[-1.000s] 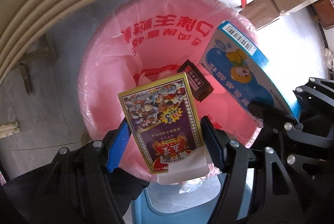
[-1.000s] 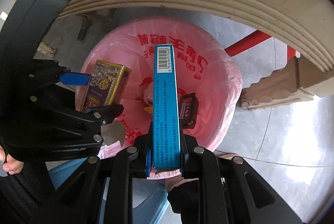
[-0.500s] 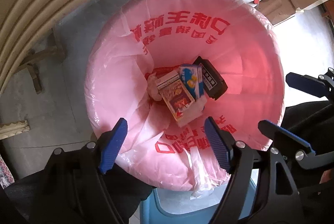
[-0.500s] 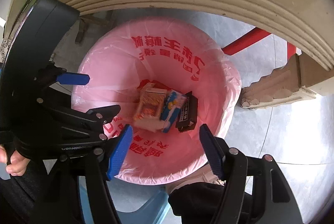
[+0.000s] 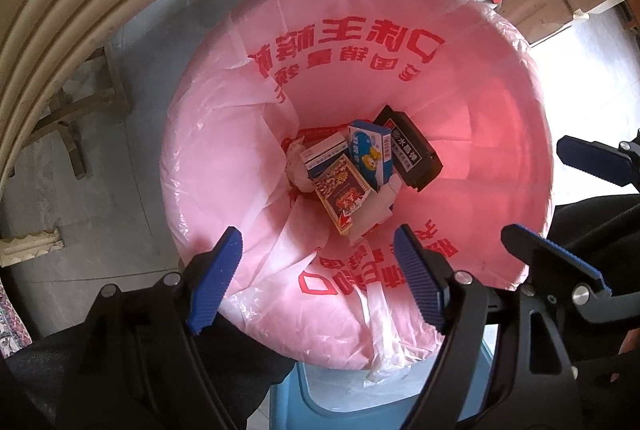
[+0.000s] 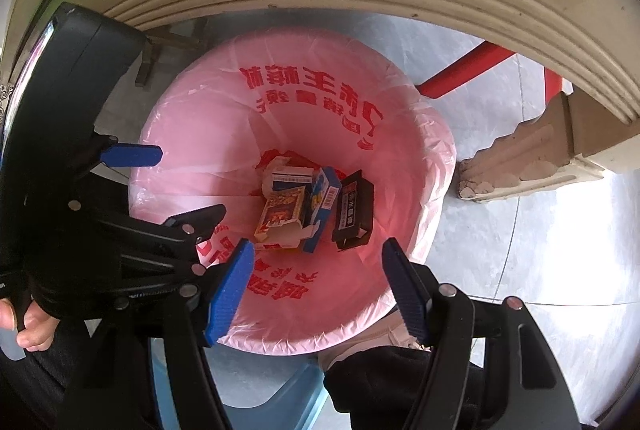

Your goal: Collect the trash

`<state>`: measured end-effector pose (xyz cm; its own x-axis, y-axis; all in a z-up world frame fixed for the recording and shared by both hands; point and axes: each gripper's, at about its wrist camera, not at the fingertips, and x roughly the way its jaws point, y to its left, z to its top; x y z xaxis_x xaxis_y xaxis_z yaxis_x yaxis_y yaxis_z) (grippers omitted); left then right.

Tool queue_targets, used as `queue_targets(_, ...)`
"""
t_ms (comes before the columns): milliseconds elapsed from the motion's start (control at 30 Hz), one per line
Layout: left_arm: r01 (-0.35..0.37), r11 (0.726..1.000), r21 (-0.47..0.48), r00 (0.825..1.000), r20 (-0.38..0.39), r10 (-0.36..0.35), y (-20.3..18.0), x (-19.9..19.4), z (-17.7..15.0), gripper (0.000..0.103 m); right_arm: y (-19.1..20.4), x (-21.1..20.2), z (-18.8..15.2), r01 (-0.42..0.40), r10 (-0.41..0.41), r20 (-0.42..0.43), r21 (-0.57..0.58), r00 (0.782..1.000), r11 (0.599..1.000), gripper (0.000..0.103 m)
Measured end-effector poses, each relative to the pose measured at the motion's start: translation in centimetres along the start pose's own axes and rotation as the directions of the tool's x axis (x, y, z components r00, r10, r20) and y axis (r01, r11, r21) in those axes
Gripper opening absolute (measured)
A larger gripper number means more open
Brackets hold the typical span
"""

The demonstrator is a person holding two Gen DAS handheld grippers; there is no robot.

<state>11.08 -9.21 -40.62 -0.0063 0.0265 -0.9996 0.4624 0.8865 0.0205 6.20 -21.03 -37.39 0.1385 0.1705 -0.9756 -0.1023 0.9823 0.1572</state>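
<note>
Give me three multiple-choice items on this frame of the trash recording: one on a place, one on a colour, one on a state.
1. Where does the black box lie?
A. on the floor beside the bin
B. at the bottom of the bin liner, beside the blue box
C. between the right gripper's jaws

2. What colour is the bin liner?
A. pink
B. black
C. green

3. How do the jaws of both grippers stand?
A. both shut on boxes
B. one shut on a box, one empty
C. both apart and empty

Answers:
1 B, it rests in the liner next to the blue box.
2 A, pink with red print.
3 C, nothing sits in the left gripper or the right gripper.
</note>
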Motion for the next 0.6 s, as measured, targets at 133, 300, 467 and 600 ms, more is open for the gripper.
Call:
queue_targets(133,-0.023,1.000,0.007,1.000,0.018,0.022,-0.3,-0.8,-0.1,0.077,0.0,-0.3,-0.2,0.010,-0.010,0.010,0.011,1.000,1.000,0.065)
queue_targets(300,-0.037,0.999,0.002,0.997,0.065,0.037,-0.7,-2.6,-0.7,0.077,0.5,-2.5,-1.0,0.069,-0.070,0.067,0.014,0.995,0.998,0.065)
queue_targets(467,-0.055,0.997,-0.048,0.981,0.185,0.063,-1.2,-7.7,-2.1,0.077,0.8,-7.1,-2.2,0.112,-0.119,0.165,0.053,0.979,0.992,0.065)
queue_targets(600,-0.055,0.993,-0.104,0.939,0.332,0.087,-1.6,-13.6,-3.6,0.078,0.8,-12.3,-3.5,0.137,-0.167,0.289,0.121,0.943,0.983,0.065)
